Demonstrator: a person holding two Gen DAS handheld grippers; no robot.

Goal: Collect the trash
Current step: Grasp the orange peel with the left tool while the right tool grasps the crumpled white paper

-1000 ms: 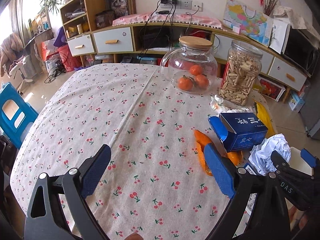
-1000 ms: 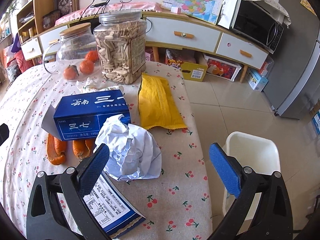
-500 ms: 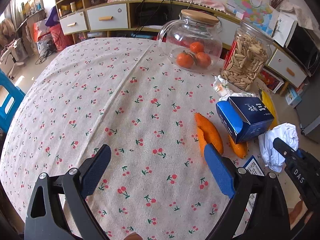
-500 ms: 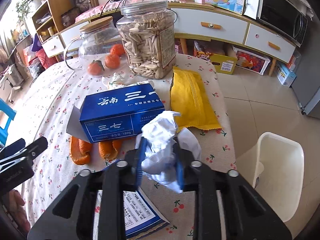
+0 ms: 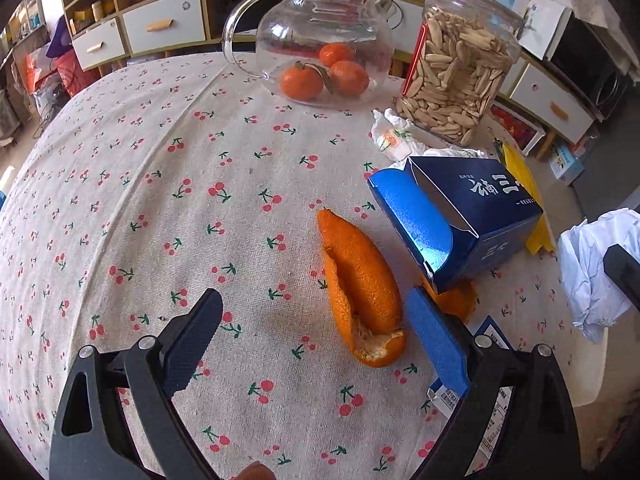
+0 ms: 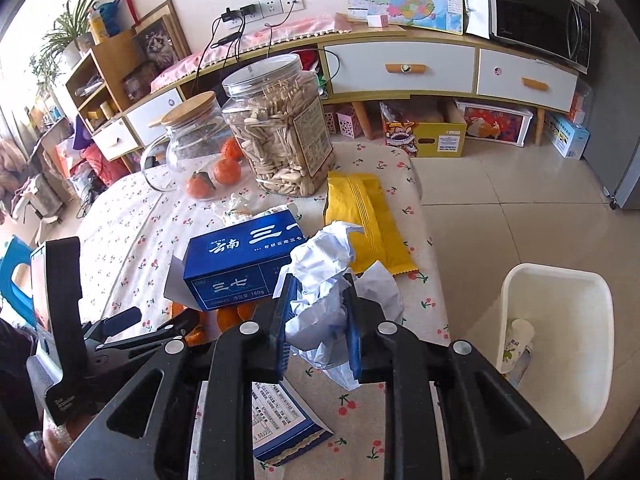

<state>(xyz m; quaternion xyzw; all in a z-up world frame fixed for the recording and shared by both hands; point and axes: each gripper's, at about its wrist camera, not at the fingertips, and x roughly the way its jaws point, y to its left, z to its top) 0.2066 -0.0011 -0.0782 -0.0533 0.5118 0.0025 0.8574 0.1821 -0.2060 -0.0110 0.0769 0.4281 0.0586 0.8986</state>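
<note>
My right gripper (image 6: 318, 312) is shut on a crumpled white paper ball (image 6: 324, 276) and holds it above the table's right edge; the ball also shows in the left wrist view (image 5: 592, 276). My left gripper (image 5: 314, 336) is open, low over the cherry tablecloth (image 5: 160, 200), with an orange peel (image 5: 360, 288) between its fingers. More peel (image 5: 452, 300) lies under an open blue box (image 5: 460, 216). A white bin (image 6: 560, 344) stands on the floor right of the table, with some trash in it.
A glass jug with tangerines (image 5: 320, 40) and a jar of seeds (image 5: 456, 72) stand at the back. A crumpled tissue (image 5: 394, 138), a yellow packet (image 6: 368, 220) and a blue printed leaflet (image 6: 284, 424) lie on the table.
My right gripper has lifted the paper ball off the table. My left gripper has moved forward and down, so the orange peel now lies between its open fingers.
</note>
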